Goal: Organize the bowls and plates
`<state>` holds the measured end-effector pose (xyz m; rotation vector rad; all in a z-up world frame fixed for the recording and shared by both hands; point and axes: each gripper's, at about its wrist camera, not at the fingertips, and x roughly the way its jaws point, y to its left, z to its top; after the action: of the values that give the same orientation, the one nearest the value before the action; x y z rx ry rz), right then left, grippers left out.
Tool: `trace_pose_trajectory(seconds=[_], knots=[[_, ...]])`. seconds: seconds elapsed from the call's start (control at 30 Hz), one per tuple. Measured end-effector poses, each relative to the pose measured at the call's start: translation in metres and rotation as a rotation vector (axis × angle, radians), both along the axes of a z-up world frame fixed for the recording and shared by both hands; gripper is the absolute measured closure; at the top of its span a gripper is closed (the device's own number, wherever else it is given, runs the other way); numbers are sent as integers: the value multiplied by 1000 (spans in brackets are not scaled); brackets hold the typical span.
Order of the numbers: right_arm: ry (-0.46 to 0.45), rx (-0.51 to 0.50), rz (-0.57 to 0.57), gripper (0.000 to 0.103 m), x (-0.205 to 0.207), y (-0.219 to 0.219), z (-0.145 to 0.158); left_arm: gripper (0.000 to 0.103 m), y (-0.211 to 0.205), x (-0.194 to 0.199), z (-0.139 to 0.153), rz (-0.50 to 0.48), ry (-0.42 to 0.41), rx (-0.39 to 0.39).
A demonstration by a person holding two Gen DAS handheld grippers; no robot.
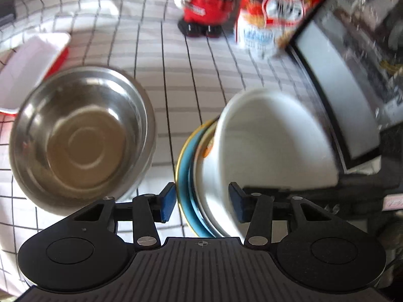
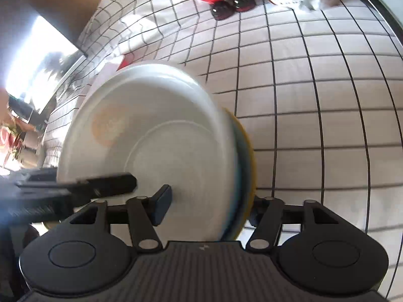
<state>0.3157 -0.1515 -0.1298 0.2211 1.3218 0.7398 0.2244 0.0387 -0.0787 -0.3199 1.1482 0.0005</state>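
In the left wrist view, a stack of dishes (image 1: 201, 176) stands on edge: a blue plate with a yellow rim, a white plate with an orange print, and a large white bowl (image 1: 272, 136). My left gripper (image 1: 202, 201) straddles it, its blue pads against both sides. A steel bowl (image 1: 80, 136) sits upright on the cloth to the left. In the right wrist view, my right gripper (image 2: 209, 211) is shut on the stack (image 2: 176, 151). One pad presses the white face. The other finger is hidden behind the yellow rim (image 2: 249, 166). The scene is blurred.
A checked cloth (image 2: 314, 100) covers the table. A white and red tray (image 1: 30, 68) lies at the far left. At the back stand a red toy figure (image 1: 209, 5) and a snack bag (image 1: 272, 15). A dark framed edge (image 1: 335, 95) runs along the right.
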Motion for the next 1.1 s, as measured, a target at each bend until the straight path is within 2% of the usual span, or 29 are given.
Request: trace_pose_trajectory(seconds=[0.07,0.2,0.3,0.4,0.47,0.5,0.6,0.67,0.77,0.93,1.1], knots=[[-2,11,19,41,2,-3,-1,55,-2,-2,2,33,-2,-3],[-124,-32,83,41,-4,-1,6,58,-3,-12,-2,74,-37,3],[-213,-64,98,38,-6,1,11,56,-8,-16,-6,106,-54,46],[-237,-83,104,36,-4,2,16,58,-8,-25,0,148,-53,23],[-273,-90,121,31,-5,1,18,65,-9,-27,2,149,-56,18],[-294,-98,126,28,-6,1,19,66,-11,-27,3,150,-59,35],[-338,-117,131,28,-12,4,19,69,-25,-25,5,132,-66,130],[-351,-92,107,28,-17,-1,21,72,-30,-25,4,135,-65,170],[-373,-23,39,27,-22,-14,23,75,-30,-21,5,147,-41,182],[-254,34,60,26,-11,-15,18,77,-28,-17,5,126,-9,183],[-281,14,96,25,-17,0,20,78,-28,-18,6,115,-7,180]])
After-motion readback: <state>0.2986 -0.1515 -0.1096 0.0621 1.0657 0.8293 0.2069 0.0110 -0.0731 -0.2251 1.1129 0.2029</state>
